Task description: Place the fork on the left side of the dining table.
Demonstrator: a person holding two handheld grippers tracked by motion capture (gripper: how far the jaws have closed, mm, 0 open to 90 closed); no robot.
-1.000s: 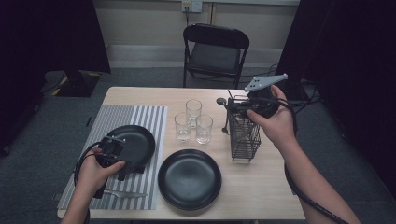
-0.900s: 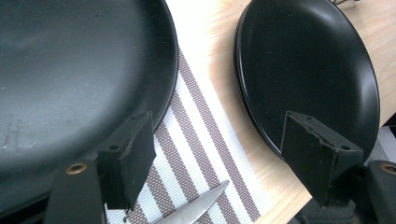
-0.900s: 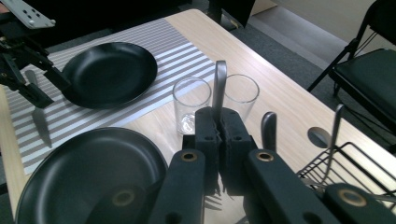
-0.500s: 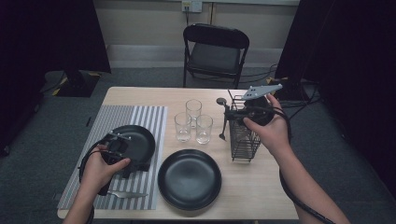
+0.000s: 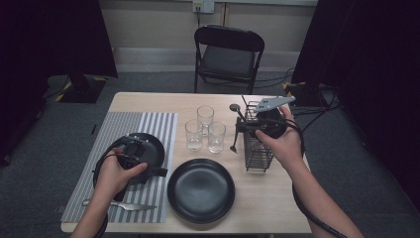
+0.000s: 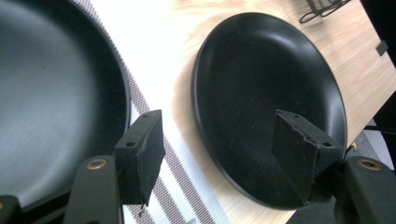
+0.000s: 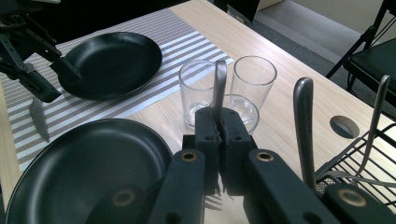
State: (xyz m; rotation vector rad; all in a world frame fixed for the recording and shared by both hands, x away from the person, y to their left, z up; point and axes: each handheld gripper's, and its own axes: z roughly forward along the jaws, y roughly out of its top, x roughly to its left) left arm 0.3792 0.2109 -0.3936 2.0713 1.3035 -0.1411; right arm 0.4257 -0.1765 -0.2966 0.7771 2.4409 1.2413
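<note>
While the right gripper (image 7: pixel 219 135) pinches a slim metal utensil handle (image 7: pixel 219 84) between its flat black pads, that smooth, rounded shaft rises straight up out of the pressed-together jaws, and in the high view the utensil (image 5: pixel 235 130) hangs upright just beside the wire cutlery rack (image 5: pixel 258 148). Beyond the clamped pads stand three clear cylindrical glasses (image 7: pixel 224 95), thin-walled and glossy, on pale wood-grain table (image 7: pixel 280 116). Off to one side of the jaws, more polished metal handles (image 7: pixel 303 126) lean in the dark wire rack (image 7: pixel 359 163), whose thin rods form an open grid. Below and to the other side of the jaws lies a round matte black plate (image 7: pixel 88 163) with a shallow raised rim. The left gripper (image 6: pixel 219 149) has its jaws spread with nothing between the pads, though they have just been closing somewhat; its square foam-faced pads look rough and chipped at the edges. Between those pads the same black plate (image 6: pixel 261 93) shows a faintly speckled surface. Outside one jaw sits a second black plate (image 6: pixel 51 98) on a grey-and-white striped woven placemat (image 6: pixel 159 135). A metal knife (image 5: pixel 121 205) lies on the mat near the left hand (image 5: pixel 115 173).
</note>
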